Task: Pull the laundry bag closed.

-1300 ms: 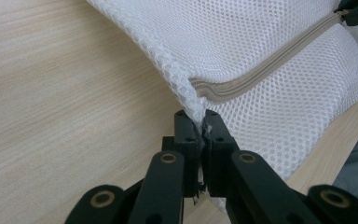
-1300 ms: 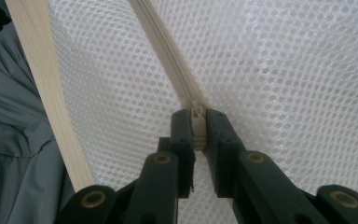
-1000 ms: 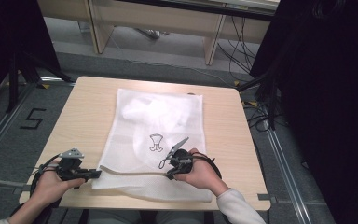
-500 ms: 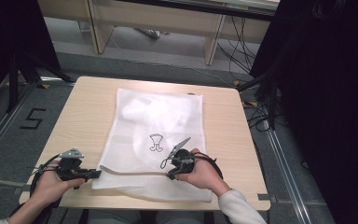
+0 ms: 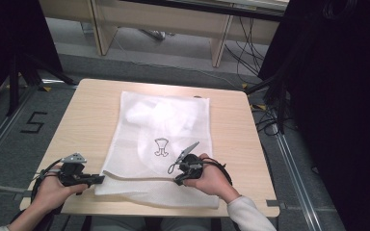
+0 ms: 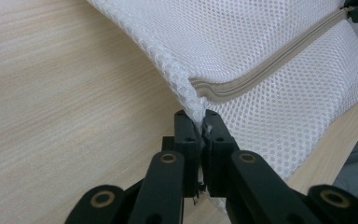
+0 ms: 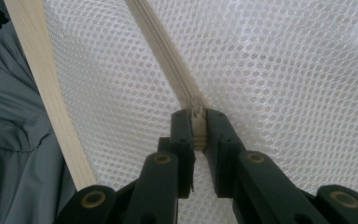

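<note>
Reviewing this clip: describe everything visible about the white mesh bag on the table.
The mesh bag is a white, net-like laundry-type pouch lying flat on the wooden table, near its front edge. Something pale is bunched inside toward the far end, and a small black emblem is printed near the middle. A beige zipper runs across the near end, slightly raised. The left gripper is shut on the bag's corner seam beside the zipper's end; the right gripper is shut on the zipper pull.

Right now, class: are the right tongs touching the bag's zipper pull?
Touching. The right gripper view shows the right tongs shut on the beige zipper pull of the mesh bag, no gap either side.
</note>
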Motion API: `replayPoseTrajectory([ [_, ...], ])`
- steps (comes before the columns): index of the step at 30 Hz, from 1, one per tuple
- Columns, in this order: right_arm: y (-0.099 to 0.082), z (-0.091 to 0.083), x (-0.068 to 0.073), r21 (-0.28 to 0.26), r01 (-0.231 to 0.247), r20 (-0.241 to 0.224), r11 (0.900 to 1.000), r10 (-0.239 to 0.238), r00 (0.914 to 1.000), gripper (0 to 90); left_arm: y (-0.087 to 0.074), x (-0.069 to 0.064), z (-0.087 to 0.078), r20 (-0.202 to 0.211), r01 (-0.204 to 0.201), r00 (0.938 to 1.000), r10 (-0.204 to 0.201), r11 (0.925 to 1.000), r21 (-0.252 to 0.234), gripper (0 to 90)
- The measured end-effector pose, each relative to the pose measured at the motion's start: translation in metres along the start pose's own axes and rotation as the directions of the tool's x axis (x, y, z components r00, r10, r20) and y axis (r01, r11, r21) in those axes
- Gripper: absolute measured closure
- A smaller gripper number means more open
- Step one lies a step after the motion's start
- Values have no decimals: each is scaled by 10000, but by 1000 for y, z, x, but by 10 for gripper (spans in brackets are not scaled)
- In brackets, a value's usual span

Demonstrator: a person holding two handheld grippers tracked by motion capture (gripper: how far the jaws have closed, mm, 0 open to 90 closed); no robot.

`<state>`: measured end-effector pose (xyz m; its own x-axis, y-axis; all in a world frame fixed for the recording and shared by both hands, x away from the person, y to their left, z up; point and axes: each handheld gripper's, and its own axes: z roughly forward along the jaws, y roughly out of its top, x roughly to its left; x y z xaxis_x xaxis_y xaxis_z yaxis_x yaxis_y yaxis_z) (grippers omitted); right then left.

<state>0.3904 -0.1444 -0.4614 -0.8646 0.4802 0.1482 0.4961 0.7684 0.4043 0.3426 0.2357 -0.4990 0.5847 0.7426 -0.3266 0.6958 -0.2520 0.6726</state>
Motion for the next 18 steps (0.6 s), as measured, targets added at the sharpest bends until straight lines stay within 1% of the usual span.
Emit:
replayPoseTrajectory([
  [3,-1,0,0,0,-85,16,10000,85,10000,827,0,0,0,-16,-35,10000,35,10000,20,857],
  [4,-1,0,0,40,-46,61,10000,45,10000,827,0,0,0,-8,-46,10000,46,10000,29,858],
  [5,-2,0,-1,32,-68,-11,10000,68,10000,827,0,0,0,-14,-7,10000,7,10000,-16,858],
  [6,-2,-1,-1,53,-66,33,10000,66,10000,827,0,0,-1,-17,-56,10000,56,10000,37,857],
  [7,-3,-1,-1,15,-41,68,10000,41,10000,827,0,0,0,-16,-8,10000,8,10000,-9,857],
  [9,-4,-2,-2,-3,-100,4,9999,100,9999,827,0,0,0,-23,-20,10000,20,10000,-4,858],
  [12,-5,-3,-3,-11,-144,59,9999,144,9999,827,0,0,0,-25,-48,10000,48,10000,36,857],
  [13,-6,-3,-3,-13,-91,62,10000,91,9999,827,0,1,0,-23,-54,10000,54,10000,36,858],
  [15,-6,-3,-3,-12,-140,-16,9999,140,9999,827,0,0,0,-21,-12,10000,12,10000,-4,858],
  [18,-7,-4,-4,22,-188,48,9998,188,9998,827,0,1,0,-16,-44,10000,44,10000,29,858],
])
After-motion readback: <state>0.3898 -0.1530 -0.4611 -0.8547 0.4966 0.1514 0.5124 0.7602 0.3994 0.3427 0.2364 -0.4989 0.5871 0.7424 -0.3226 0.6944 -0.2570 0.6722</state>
